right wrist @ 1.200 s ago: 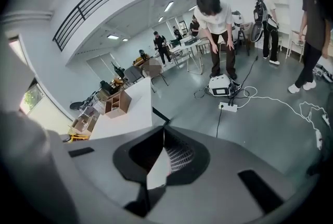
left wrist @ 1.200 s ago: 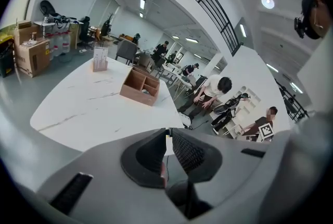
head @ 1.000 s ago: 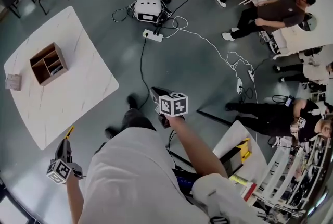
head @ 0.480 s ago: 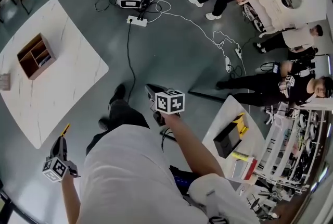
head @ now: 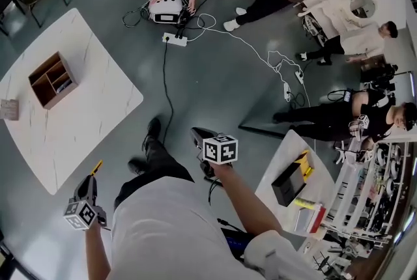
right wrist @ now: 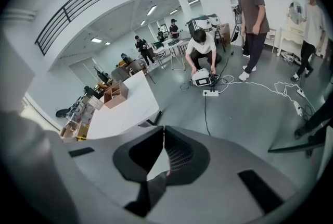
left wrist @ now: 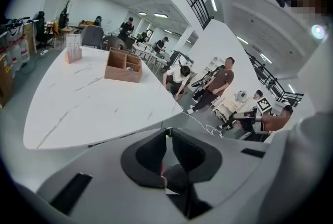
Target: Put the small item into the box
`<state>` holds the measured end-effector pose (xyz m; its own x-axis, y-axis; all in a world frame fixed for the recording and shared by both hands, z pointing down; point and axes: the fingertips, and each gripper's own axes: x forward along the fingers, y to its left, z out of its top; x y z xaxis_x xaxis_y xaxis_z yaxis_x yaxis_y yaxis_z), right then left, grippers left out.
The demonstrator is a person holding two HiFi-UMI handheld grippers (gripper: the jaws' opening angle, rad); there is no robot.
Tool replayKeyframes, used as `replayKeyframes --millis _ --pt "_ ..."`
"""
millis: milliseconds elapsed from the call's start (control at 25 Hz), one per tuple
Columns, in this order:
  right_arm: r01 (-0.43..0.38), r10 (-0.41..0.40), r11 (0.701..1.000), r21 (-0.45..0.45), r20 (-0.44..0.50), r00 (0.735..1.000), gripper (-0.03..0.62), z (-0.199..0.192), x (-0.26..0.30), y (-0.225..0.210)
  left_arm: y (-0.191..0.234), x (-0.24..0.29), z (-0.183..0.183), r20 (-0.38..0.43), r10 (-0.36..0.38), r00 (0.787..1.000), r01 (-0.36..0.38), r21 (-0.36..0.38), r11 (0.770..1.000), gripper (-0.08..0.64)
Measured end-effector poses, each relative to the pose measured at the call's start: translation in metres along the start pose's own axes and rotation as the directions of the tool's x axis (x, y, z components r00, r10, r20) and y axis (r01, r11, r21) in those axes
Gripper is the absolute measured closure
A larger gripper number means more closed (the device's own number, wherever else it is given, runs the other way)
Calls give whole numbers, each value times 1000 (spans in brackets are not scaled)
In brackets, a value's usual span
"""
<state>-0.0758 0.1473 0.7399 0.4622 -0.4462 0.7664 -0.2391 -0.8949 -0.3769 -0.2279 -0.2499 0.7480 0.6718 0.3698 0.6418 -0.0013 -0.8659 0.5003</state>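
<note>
A wooden box (head: 52, 80) with compartments stands on a white marble table (head: 85, 116) at the left, far from both grippers. It also shows in the left gripper view as the wooden box (left wrist: 124, 65), and small in the right gripper view (right wrist: 116, 94). My left gripper (head: 93, 176) hangs low beside the table's near corner, shut on a small yellow item (head: 96, 168) that sticks out past its tips. In its own view the left gripper (left wrist: 167, 133) shows only a yellow speck. My right gripper (head: 197, 135) is held over the floor, shut and empty (right wrist: 164, 129).
A small card stand (head: 9, 109) sits at the table's far left edge. On the floor lie a power strip (head: 174, 40) with long cables and a white device (head: 166, 8). Several people sit or crouch around. A second table (head: 290, 184) with clutter stands at the right.
The view has shifted as the person walks; the table and box sit slightly lower and to the right than half a second ago. Both grippers stay shut in about the same pose.
</note>
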Motion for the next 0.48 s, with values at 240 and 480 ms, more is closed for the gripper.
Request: replayKeyframes --millis 240,480 --pt "40 -46 997 -67 -83 995 565 -24 -20 -3 18 0 -23 -24 3 1000 -4 -50 999 514" --pt "47 -58 994 -95 -121 991 565 -29 -23 10 55 -15 -12 4 66 998 -66 -47 997 514"
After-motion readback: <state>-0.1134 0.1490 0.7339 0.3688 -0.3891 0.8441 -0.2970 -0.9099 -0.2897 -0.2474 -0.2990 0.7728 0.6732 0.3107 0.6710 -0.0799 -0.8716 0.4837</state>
